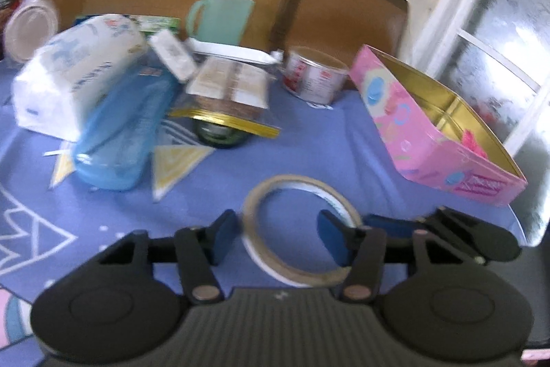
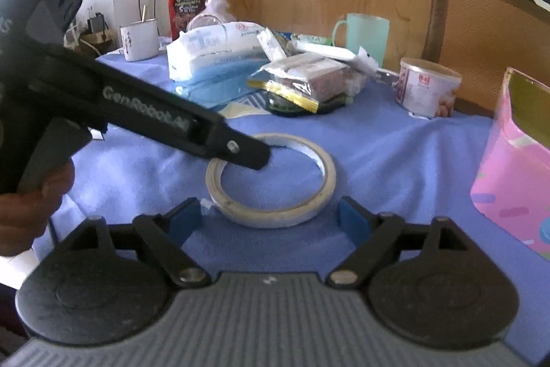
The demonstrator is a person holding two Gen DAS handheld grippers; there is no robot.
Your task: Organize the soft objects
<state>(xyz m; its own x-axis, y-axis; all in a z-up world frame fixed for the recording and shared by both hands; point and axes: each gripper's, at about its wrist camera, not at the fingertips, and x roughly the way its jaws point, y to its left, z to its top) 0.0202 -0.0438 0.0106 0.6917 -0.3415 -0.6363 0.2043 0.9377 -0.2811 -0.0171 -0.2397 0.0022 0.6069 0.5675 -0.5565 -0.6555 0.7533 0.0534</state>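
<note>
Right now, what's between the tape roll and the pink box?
Nothing: only bare blue cloth lies between the tape roll and the pink box, clearest in the left wrist view.

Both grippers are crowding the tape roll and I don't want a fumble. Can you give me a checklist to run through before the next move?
1. Hold of the left gripper on the tape: cannot tell. The jaws are drawn in with the roll's rim between them, but the view is blurred.
2. The right gripper is open: ok. Its jaws are wide, with the tape just ahead.
3. Grippers are clear of each other: ok. The left is over the far rim and the right is at the near rim.
4. Room in the pink box: ok. It is open and mostly empty.
5. The cloth between tape and box is bare: ok.
</note>
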